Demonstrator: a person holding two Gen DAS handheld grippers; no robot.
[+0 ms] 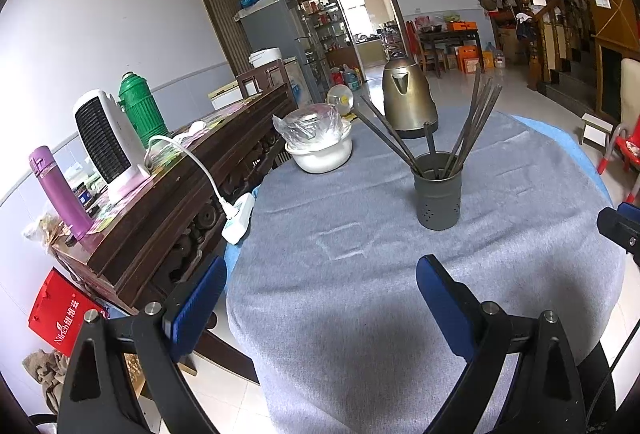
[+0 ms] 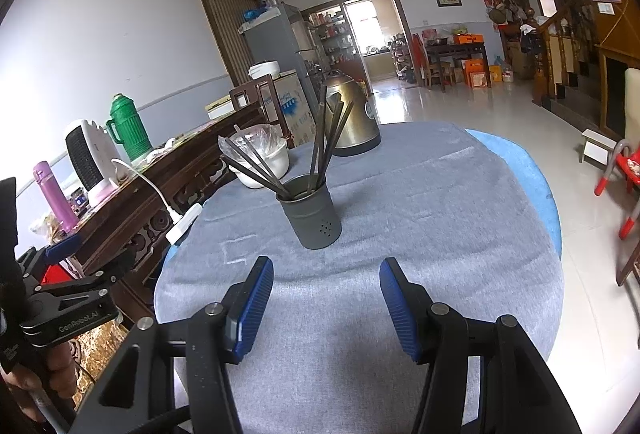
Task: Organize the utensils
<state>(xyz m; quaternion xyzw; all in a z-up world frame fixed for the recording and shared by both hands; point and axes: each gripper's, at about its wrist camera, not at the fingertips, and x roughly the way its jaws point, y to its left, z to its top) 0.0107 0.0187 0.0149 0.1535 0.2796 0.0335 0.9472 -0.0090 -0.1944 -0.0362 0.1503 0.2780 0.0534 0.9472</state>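
A dark grey perforated utensil cup (image 1: 438,194) (image 2: 312,212) stands upright on the grey-clothed round table (image 1: 360,234) (image 2: 420,214). Several dark chopsticks (image 1: 476,122) (image 2: 328,138) stick out of it, fanned left and right. My left gripper (image 1: 320,274) hovers open over the table's near left edge, nothing between its blue pads. In the right wrist view my right gripper (image 2: 326,274) is open just short of the cup, empty. The left gripper's body (image 2: 60,298) shows at that view's left edge, with a hand below it.
A brass-coloured kettle (image 1: 408,94) (image 2: 352,118) and a white bowl covered in plastic (image 1: 320,142) (image 2: 260,154) stand behind the cup. A dark wooden sideboard (image 1: 168,194) to the left carries a heater, a green flask and a purple bottle. A white power strip (image 1: 240,218) hangs at the table's left edge.
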